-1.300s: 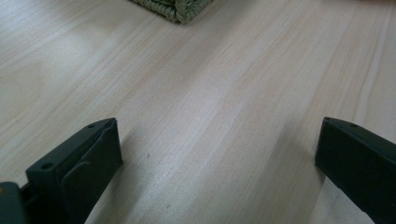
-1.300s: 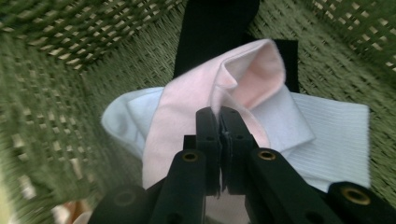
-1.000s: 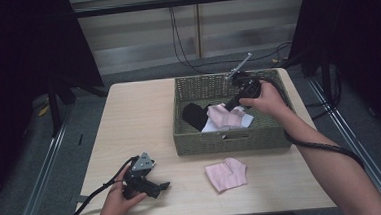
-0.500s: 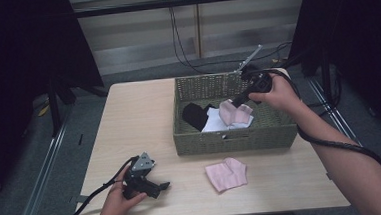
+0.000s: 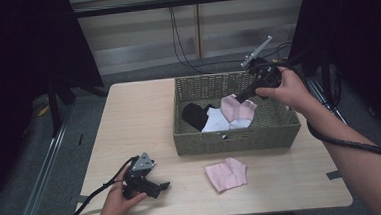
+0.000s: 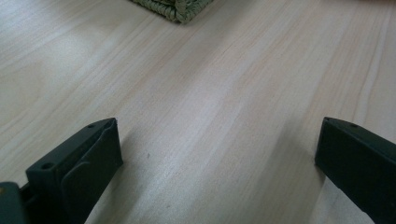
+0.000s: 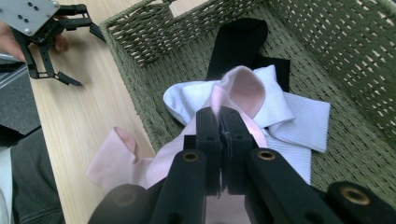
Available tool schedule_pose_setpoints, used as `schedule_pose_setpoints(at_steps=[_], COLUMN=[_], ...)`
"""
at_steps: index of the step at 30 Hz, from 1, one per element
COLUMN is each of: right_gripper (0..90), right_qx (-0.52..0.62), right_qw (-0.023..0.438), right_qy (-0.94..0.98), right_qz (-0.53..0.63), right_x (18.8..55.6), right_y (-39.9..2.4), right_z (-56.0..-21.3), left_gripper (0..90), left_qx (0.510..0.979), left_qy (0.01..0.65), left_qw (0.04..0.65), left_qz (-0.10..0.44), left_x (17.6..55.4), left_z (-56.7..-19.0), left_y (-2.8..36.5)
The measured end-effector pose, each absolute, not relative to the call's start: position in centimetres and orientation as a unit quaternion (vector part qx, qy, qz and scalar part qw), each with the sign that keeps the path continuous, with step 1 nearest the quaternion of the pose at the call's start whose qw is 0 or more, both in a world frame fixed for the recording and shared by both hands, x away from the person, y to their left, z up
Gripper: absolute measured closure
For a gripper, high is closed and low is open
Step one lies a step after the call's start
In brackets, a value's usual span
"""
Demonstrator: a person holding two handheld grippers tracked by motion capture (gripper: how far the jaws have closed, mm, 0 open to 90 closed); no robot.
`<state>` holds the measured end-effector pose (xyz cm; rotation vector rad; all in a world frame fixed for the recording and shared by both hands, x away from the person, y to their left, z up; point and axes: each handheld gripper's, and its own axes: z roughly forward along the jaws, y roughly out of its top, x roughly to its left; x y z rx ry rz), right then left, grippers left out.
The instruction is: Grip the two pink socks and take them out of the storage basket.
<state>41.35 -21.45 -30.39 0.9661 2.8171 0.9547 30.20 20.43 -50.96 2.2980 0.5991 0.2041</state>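
My right tool (image 7: 219, 122) pinches a pink sock (image 5: 237, 109) above the wicker basket (image 5: 280, 127), right of centre; thin grip may slip. Left tool (image 5: 148, 186) rests spread, lower left

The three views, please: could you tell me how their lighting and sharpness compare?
High view: dim, dark surroundings, pale wooden table evenly lit. Left gripper view: bright, soft shadows beside the open jaws, woven green basket corner slightly soft. Right gripper view: pink sock sharp, nearest gripper parts blurred.
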Motion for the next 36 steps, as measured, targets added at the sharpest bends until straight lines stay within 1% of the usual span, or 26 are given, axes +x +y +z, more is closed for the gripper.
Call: schedule_pose_setpoints(at_steps=[20,36], right_gripper=[87.6,87.6], right_qx=[0.273,0.237], right_qw=[0.007,-0.001], right_qy=[0.904,0.910], right_qz=[0.328,0.341], right_x=[38.3,36.1], right_y=[-22.0,-22.0], right_z=[-27.3,-26.0], left_gripper=[0.0,0.0], left_qx=[0.896,0.896], left_qy=[0.234,0.234], left_qw=[0.370,0.370], left_qz=[0.080,0.080], left_x=[30.2,30.2], left_z=[-51.0,-51.0], left_y=[20.4,20.4])
